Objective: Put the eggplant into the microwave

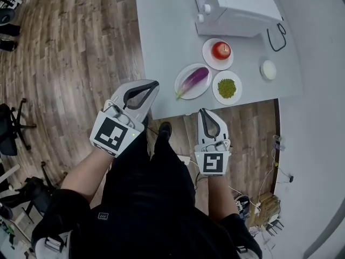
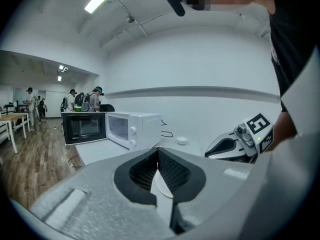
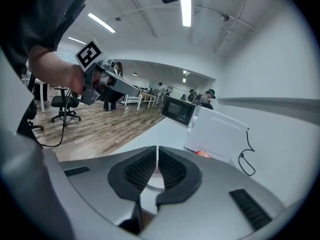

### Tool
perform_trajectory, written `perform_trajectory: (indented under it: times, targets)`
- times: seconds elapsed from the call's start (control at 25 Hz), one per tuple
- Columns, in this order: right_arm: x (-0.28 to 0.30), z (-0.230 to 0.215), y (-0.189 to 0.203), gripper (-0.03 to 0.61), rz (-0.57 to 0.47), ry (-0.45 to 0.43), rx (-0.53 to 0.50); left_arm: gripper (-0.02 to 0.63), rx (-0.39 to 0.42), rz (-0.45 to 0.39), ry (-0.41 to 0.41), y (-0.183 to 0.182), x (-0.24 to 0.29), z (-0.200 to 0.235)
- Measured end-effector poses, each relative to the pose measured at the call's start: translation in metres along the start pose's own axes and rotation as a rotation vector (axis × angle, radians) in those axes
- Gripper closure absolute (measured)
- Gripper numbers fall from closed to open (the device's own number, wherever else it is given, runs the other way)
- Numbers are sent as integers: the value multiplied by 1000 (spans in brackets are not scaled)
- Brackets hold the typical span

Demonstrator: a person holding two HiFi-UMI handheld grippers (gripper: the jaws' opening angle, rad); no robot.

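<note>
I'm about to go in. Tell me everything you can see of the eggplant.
The eggplant is long, slim and glossy purple, with a green stem end pointing toward the table's near edge. It lies flat and diagonal on a white plate, and looks whole as far as the head view shows. Only the plate touches it. The left gripper and right gripper are shut, empty and apart from it. The microwave stands farther back, door open.

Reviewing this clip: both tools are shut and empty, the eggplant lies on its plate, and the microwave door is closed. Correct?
Not quite: the microwave door stands open, swung out to the side, as the left gripper view shows. The rest holds: the left tool and right tool are shut and empty, and the eggplant lies on its plate.
</note>
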State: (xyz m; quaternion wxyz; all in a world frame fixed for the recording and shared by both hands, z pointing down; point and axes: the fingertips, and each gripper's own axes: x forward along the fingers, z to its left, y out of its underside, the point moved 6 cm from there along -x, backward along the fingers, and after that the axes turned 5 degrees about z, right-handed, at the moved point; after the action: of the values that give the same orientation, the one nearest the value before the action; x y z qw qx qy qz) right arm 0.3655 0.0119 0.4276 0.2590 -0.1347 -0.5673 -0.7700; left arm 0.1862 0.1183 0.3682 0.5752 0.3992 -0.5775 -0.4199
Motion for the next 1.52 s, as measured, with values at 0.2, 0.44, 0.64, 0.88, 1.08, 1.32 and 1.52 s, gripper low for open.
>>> perform_trajectory:
  times: [0.2,0.44,0.64,0.88,1.08,1.32,1.52]
  targets:
    - [21,-6,35,560,10,-12,-102,604,-9,36,-26,26,20,-8]
    - [42,-8,71,560,33,-19,-263,604,14,56,-30,47,38,-22]
    - [60,-6,94,560,62,-50,-361,604,-1,64,-40,64,50,-27]
    - [77,-2,112,537,109,-96,-530,604,5,77,-26,81,61,-30]
    - [89,-2,117,477,143,-110,-627,604,8,79,-12,91,70,-30]
    - [101,3,119,469,155,-60,-845,604,-10,84,-30,98,74,-22]
    - [108,2,114,469,154,-51,-864,604,-16,85,-42,100,71,-16]
